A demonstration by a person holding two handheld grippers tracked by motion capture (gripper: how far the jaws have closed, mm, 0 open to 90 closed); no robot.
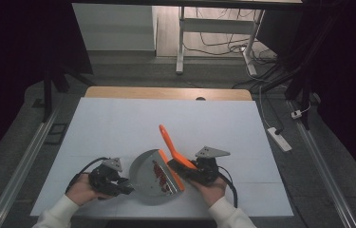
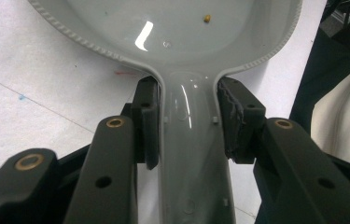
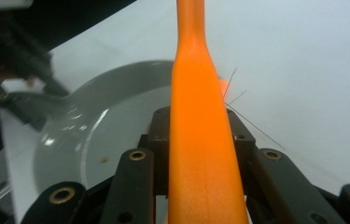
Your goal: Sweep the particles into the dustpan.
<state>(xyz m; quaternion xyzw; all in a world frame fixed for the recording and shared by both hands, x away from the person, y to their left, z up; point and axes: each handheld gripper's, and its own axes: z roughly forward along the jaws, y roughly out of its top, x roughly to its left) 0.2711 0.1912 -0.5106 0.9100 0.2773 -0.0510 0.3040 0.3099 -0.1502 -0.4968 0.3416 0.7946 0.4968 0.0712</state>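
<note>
White table covering (image 1: 118, 123) carries the grey dustpan (image 1: 148, 176) near its front edge, handle clamped by the left gripper (image 1: 124, 184), while the right gripper (image 1: 178, 166), closed on the orange brush (image 1: 170, 145), has red debris (image 1: 160, 174) gathered at the pan mouth, so sweeping appears nearly complete.

Dustpan (image 1: 148, 176) and orange brush (image 1: 171, 156) crowd the lower centre of the frame; the worktop (image 1: 118, 123) above lies open.
</note>
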